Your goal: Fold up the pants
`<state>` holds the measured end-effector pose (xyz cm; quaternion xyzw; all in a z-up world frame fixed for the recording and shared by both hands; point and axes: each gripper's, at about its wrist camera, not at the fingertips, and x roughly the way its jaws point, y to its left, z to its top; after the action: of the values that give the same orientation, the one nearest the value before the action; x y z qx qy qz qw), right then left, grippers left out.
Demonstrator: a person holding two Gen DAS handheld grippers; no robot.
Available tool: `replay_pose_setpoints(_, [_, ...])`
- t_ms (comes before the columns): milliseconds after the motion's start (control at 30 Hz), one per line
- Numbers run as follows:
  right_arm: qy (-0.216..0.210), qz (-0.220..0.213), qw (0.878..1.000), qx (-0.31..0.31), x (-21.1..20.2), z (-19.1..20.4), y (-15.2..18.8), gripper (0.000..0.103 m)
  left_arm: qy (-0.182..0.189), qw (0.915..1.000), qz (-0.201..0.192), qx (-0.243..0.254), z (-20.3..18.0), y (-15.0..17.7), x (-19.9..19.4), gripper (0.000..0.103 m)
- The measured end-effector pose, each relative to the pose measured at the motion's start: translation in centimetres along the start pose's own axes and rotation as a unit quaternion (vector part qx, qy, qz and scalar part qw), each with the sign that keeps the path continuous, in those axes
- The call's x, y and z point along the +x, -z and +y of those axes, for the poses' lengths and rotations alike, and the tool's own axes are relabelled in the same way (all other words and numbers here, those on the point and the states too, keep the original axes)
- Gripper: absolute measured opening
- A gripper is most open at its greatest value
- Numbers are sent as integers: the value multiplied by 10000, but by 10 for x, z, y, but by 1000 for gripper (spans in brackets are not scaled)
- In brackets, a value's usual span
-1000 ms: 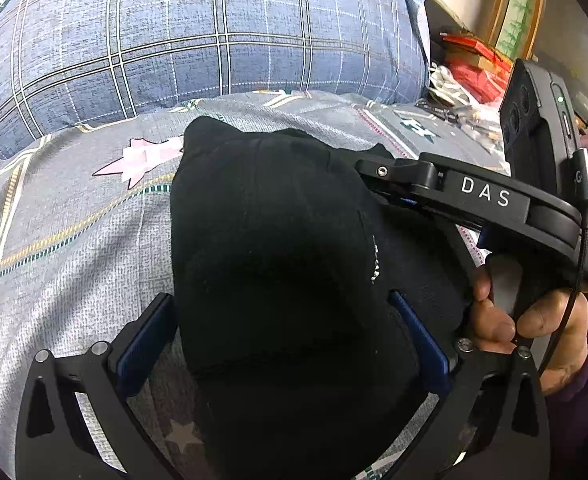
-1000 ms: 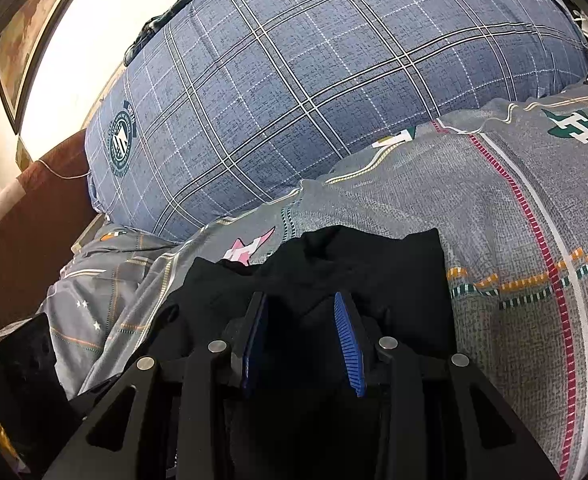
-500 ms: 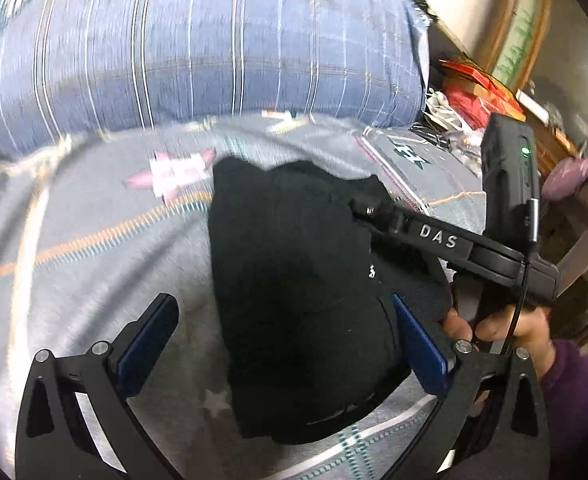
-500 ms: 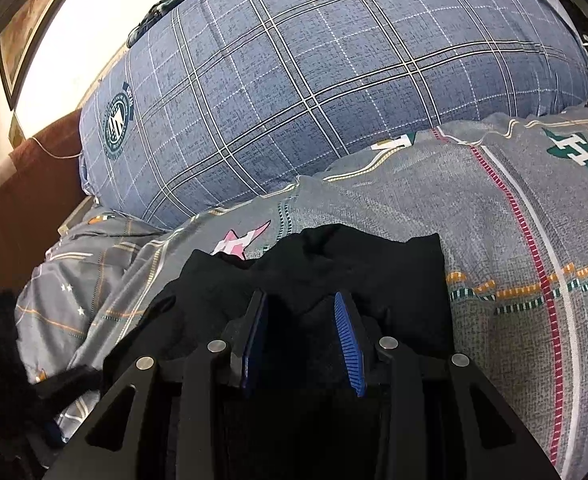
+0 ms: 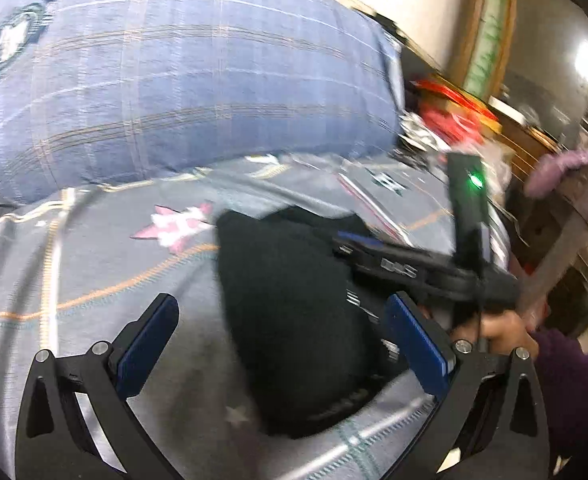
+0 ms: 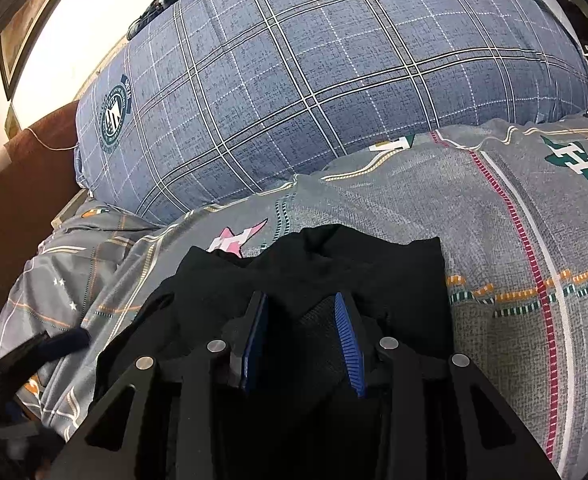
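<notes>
black pants (image 6: 334, 276), folded into a compact bundle (far edge uneven), lying flat on the bed.

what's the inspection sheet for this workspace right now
surface: grey patterned bedsheet, rumpled
job's things: black pants folded into a compact bundle on the sheet
clutter: red items heaped beyond the bed's far edge, blurred
grippers: left gripper open above the bundle; right gripper partly closed with pants fabric between its pads
cables: thin cord along the right gripper's handle
surroundings: blue plaid pillow, pale wall
</notes>
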<state>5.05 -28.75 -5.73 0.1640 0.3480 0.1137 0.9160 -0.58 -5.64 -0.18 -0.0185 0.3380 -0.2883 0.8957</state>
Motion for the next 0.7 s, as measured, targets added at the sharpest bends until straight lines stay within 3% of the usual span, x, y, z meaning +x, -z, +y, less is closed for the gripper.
replay_pose_setpoints(100, [-10,-5,10000,15,0,0,0,36,-357,9993,64,-133,8,2,7,103])
replay_pose_setpoints(233, [47,-18,10000,-15,0,2,0,37,-670,9976,146,126,1,6,16,103])
replay_pose_setpoints(500, [128,-15,9999,-100,0,4,0,37,-888,9943,532,245,-6,21,36,103])
replay_pose_setpoints(633, [152,-10,9998,-147,0,4,1,37,-1157,9869,772,823,-25,31,51,103])
replay_pose_setpoints(700, [190,-13,9996,-200,1,6,1,37,-1102,9876,919,644,-23,30,55,103])
